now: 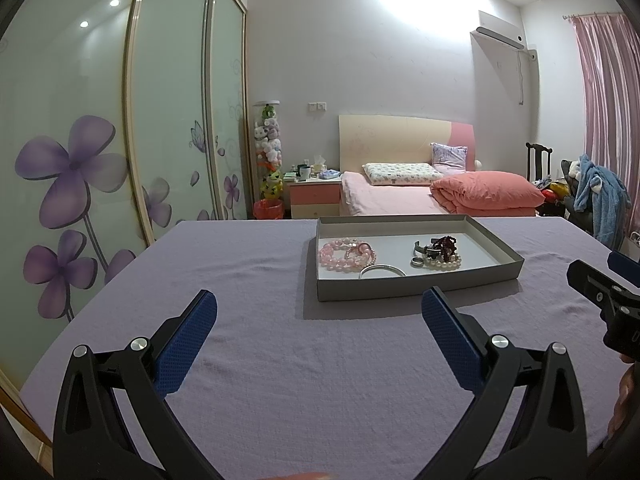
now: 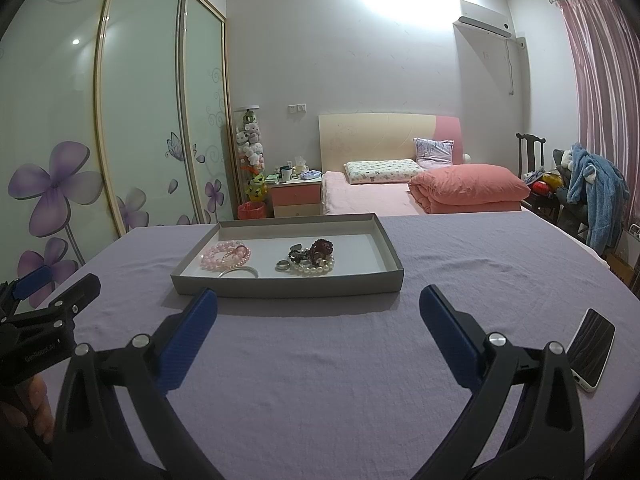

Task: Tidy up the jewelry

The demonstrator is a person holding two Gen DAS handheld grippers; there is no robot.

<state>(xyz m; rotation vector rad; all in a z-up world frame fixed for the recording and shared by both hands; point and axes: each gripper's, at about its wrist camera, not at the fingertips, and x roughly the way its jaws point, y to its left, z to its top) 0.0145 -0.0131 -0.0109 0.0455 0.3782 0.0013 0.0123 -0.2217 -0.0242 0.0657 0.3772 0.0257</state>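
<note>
Dim bedroom light, blown-out ceiling glare on the wall [image 1: 404,8], soft shadows, strong fisheye edge curvature.

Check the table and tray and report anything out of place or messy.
In the tray, the dark red bracelet, pearl bracelet and metal pieces are heaped in a tangle, not laid apart. A phone lies near the table's right edge. Nothing looks spilled or broken.

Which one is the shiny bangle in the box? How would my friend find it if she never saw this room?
Look at the purple cloth and find the flat grey box on it. Inside, near the front wall, the bangle lies just in front of the pink bead bracelets, left of the pearl bracelet. It is the only plain, thin silver hoop; the others are beaded.
</note>
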